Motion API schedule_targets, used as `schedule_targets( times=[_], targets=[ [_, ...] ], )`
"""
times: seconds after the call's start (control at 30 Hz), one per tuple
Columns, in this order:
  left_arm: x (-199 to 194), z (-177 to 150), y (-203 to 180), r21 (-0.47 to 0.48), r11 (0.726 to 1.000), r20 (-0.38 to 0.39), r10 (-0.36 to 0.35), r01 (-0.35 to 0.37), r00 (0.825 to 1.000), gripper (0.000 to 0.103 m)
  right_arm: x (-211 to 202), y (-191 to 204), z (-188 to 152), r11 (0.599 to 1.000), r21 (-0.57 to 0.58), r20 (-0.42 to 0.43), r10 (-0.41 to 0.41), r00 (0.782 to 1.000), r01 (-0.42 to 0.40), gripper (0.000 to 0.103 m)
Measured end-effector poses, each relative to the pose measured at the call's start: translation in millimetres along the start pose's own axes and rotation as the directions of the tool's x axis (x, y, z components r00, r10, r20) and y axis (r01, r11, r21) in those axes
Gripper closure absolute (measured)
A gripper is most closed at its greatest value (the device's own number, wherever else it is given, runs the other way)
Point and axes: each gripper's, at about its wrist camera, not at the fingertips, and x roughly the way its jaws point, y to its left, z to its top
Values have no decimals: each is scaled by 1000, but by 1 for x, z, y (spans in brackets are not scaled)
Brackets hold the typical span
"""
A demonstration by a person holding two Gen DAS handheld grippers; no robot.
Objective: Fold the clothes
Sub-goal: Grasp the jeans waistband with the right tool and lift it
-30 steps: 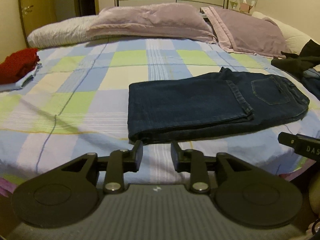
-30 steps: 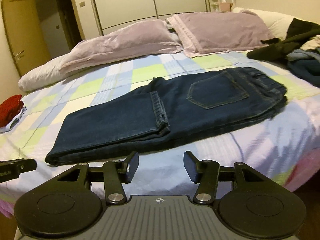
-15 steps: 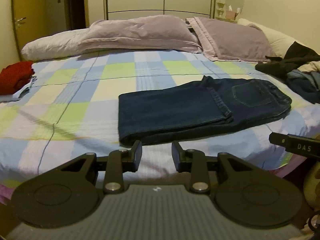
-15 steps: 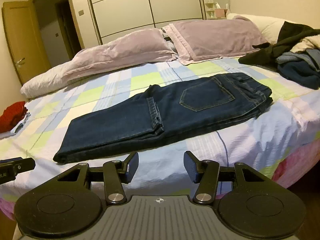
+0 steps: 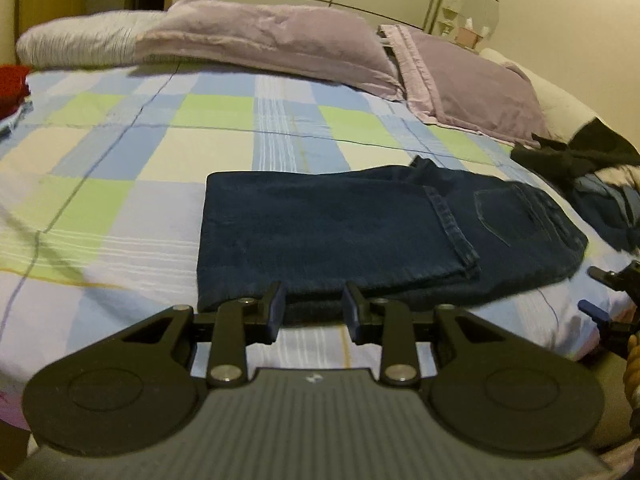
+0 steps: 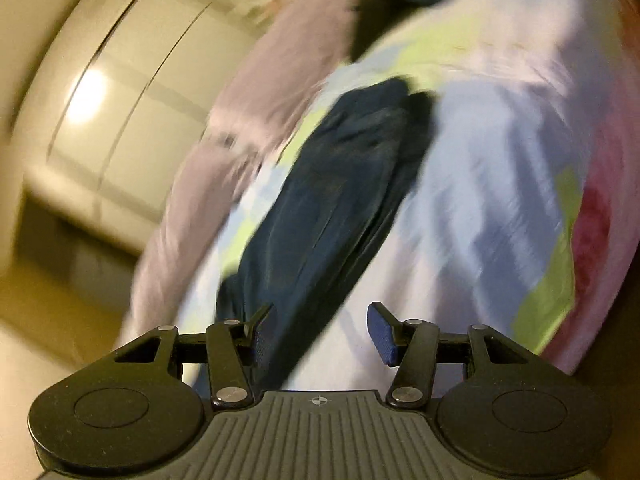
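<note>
Dark blue jeans (image 5: 360, 236), folded in half, lie flat on the checked bedspread (image 5: 120, 184). My left gripper (image 5: 313, 312) hovers just before their near edge, jaws open with nothing between them. The right wrist view is heavily blurred and rolled over: the jeans (image 6: 332, 208) run as a slanted dark strip up the frame. My right gripper (image 6: 320, 332) stands open close to their near end, its left finger over the denim, holding nothing. The right gripper (image 5: 608, 300) also shows at the right edge of the left wrist view.
Purple pillows (image 5: 280, 40) and a white one (image 5: 80, 44) line the head of the bed. A heap of dark clothes (image 5: 592, 176) lies at the right, red cloth (image 5: 12, 88) at the far left. The pink bed edge (image 6: 600, 220) drops off nearby.
The left gripper came closer to the jeans' near edge. The right gripper swung in low and rolled sharply, so its view is tilted and blurred. Neither jaw opening changed.
</note>
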Motion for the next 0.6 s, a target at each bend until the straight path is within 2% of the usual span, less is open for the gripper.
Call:
schedule_targets(
  times=[0.1,0.23,0.33,0.47,0.6],
  targets=[
    [20,9,8,-40,999,-16,-26,25,1000,76,14,-23,37,993,117,59,-3,998,-4,49],
    [44,18,14,-49,998,-29,-32,31,999,76,30,-40,70,983,184,90,-36,995,19,50],
    [59,22,18,-56,998,-35,-32,30,999,76,38,-37,81,985,168,85,-42,995,28,50],
    [69,22,28,-118,992,-37,-46,41,998,80,50,-32,89,989,134,80,-79,994,68,50],
    [83,12,39,-144,989,-65,-22,13,998,84,58,-30,86,991,100,81,-96,992,88,51]
  ],
)
